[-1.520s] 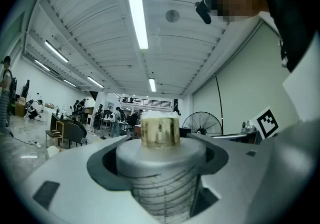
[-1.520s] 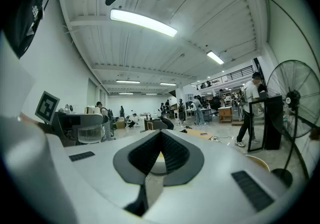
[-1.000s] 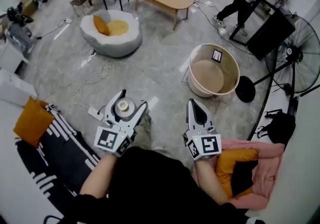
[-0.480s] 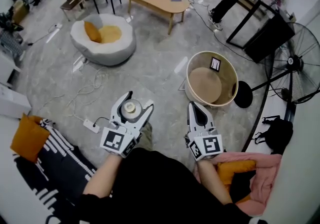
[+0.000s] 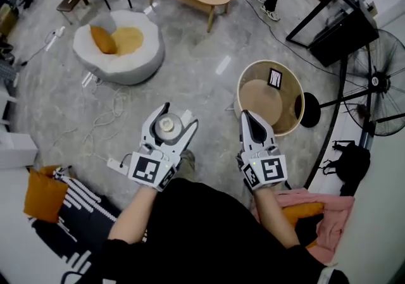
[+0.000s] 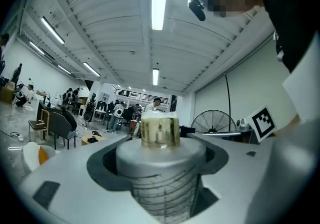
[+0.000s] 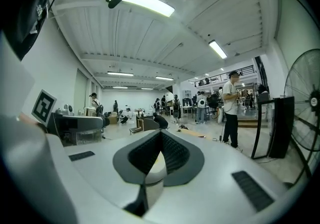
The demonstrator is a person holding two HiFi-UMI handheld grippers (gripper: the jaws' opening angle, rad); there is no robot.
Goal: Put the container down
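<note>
Up in the air in front of your body, over the grey floor (image 5: 202, 67), your left tongs (image 5: 180, 114) grip the container (image 5: 167, 126). Its two jaws are part way open and press on the container's sides, one on each side. The container is a small round jar with a grey cap and a shiny yellow knob on top. In the head view its round top faces up at you. In the left gripper view thin lines run round its side, too blurry to read as words.

Your right tongs (image 5: 249, 118) are held just beside the left ones. Their jaws are closed together with nothing between them.

Each pair of tongs has a cube with black and white square marks. A card with the same kind of mark (image 5: 274, 78) leans inside the big round tan tub (image 5: 297, 96), which stands on the floor near the tip of your right tongs.
</note>
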